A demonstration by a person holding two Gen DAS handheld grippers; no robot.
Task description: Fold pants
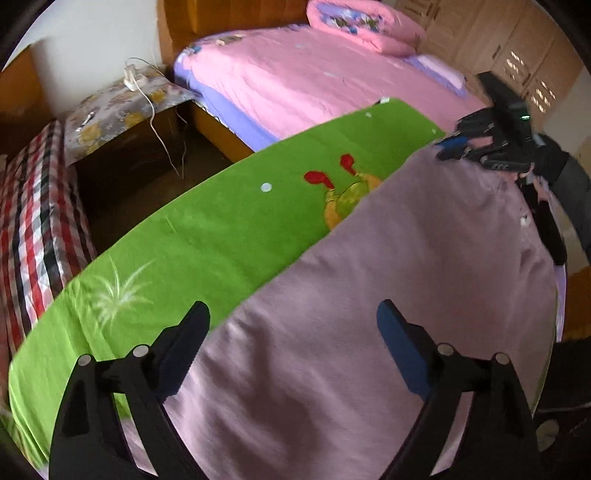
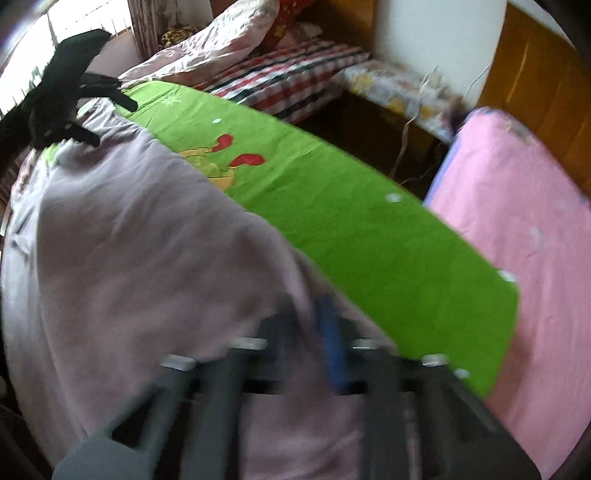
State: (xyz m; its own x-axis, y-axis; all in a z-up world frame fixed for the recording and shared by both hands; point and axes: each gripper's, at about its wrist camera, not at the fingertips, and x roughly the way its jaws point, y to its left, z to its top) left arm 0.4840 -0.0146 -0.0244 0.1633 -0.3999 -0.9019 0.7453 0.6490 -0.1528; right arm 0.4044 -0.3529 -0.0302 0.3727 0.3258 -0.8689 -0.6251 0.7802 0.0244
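The pale lilac pants lie spread over a green cartoon-print cloth on the work surface. My left gripper hovers open over the near end of the pants, one finger over the green cloth and the other over the fabric. My right gripper sits at the far end of the pants. In the blurred right wrist view, the right gripper has its fingers close together with a fold of the pants between them. The left gripper shows open at the top left there.
A pink-covered bed with a folded quilt stands beyond the green cloth. A nightstand with a floral cover and cables sits between it and a red checked bed. Wooden cupboards line the far right.
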